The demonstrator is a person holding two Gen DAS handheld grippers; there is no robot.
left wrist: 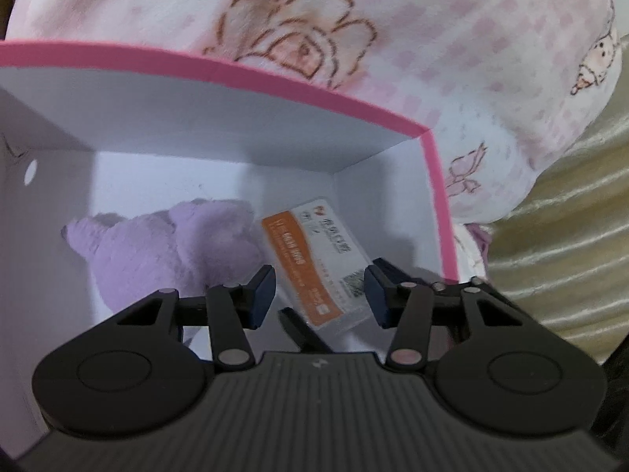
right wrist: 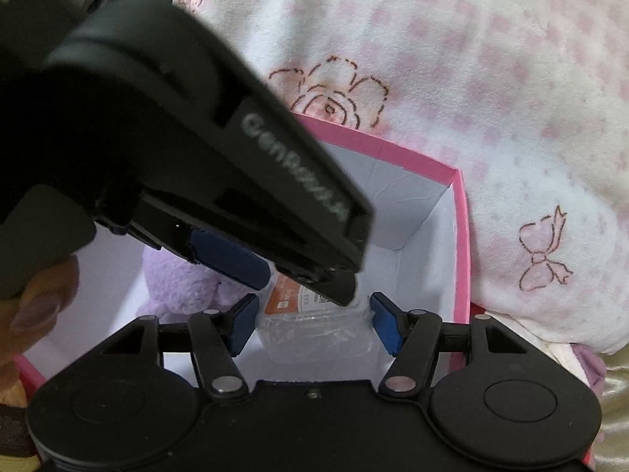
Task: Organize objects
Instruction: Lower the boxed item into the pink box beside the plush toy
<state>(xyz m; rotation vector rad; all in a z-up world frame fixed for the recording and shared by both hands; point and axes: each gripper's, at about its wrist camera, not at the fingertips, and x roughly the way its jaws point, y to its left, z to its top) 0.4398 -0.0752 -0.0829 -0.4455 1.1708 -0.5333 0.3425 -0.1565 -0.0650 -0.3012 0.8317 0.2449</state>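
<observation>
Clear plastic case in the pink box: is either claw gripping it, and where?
Neither. The left claw and right claw both stand open over the clear plastic case, pads apart from it; it lies in the pink box beside the purple plush.

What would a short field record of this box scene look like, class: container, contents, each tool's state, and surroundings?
container: pink-edged box, white inside, open top
contents: purple plush toy beside a clear plastic case with an orange label
left tool: open, above the case, holding nothing
right tool: open, fingers either side of the case
surroundings: pink-and-white blanket behind the box
</observation>
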